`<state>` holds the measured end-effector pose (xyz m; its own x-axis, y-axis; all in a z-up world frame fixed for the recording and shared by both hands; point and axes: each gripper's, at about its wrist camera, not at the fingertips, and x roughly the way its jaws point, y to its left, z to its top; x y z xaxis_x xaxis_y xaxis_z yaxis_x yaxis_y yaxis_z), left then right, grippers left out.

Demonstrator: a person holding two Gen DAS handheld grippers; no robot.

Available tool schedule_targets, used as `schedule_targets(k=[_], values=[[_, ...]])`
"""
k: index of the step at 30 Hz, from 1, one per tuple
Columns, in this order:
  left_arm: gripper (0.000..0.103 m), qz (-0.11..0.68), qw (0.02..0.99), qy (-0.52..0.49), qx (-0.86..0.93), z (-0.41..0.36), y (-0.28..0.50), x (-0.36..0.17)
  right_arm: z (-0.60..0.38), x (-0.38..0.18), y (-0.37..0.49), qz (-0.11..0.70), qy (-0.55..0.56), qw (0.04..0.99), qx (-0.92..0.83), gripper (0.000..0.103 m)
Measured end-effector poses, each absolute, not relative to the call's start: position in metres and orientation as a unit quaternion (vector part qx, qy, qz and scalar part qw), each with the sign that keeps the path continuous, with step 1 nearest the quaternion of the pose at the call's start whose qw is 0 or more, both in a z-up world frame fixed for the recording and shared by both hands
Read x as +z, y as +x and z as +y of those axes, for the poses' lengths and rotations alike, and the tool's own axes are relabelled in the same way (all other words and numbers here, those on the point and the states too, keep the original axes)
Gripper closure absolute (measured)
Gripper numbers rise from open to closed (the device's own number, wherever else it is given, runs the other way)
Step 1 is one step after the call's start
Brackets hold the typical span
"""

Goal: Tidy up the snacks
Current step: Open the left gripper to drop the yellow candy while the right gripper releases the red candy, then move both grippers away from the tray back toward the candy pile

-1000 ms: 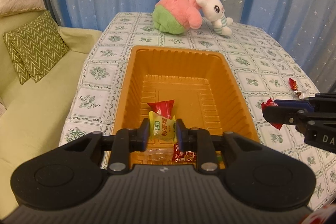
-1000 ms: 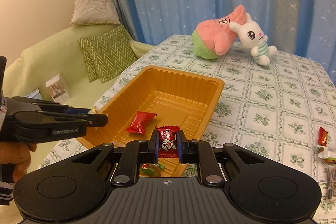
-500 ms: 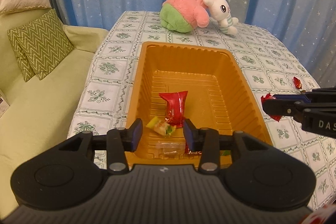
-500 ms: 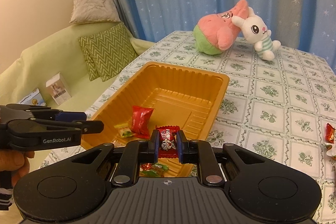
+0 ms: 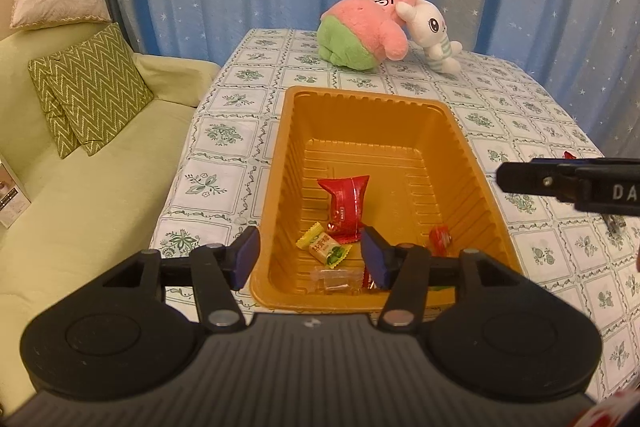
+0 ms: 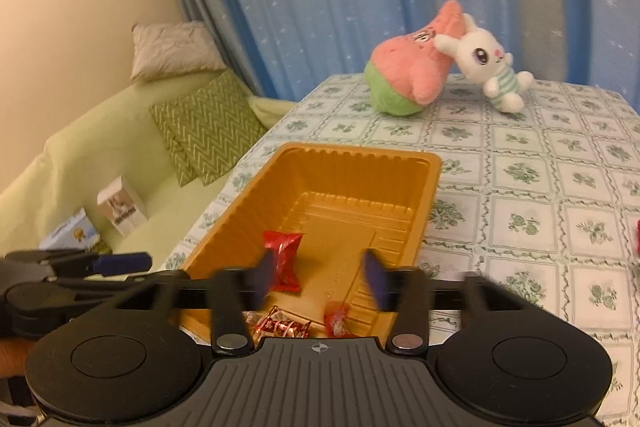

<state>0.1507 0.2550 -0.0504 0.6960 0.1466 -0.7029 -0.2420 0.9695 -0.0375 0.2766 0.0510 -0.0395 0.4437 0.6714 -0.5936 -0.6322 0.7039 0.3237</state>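
Orange plastic forms the tray (image 5: pixel 472 163) seen from the left wrist view, set on a floral-tiled tablecloth (image 5: pixel 224 131). The left gripper (image 5: pixel 310 257) is held over the tray's near end with its jaws spread and just opening; nothing is pinched. The yellow-green candy (image 5: pixel 325 247) lies on the tray floor, seen in the gap between the jaws, beside a red snack packet (image 5: pixel 346 205). A clear-wrapped sweet (image 5: pixel 334 277) and a small red candy (image 5: pixel 440 238) lie nearer the front wall. The right gripper (image 5: pixel 505 178) is seen reaching in from the right.

In the right wrist view, the right gripper (image 6: pixel 320 277) is shown blurred, its jaws parted and just opening, empty. A red-wrapped candy (image 6: pixel 336 321) lies in the tray (image 6: pixel 428 195) below and between the jaws, next to a red-and-silver candy (image 6: pixel 282 325). A pink plush star (image 6: pixel 412 71) and a white plush rabbit (image 6: pixel 486 63) rest at the far end.
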Motion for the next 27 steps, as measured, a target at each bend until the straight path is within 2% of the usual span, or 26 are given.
schedule_targets(k=[8, 27], values=[[0.036, 0.363, 0.922, -0.08, 0.108, 0.238, 0.135, -0.039, 0.012, -0.03, 0.265, 0.377, 0.044, 0.86, 0.342, 0.047], [0.02, 0.349, 0.93, -0.083, 0.083, 0.161, 0.093, -0.008, -0.089, -0.007, 0.204, 0.386, 0.048, 0.888, 0.247, 0.047]])
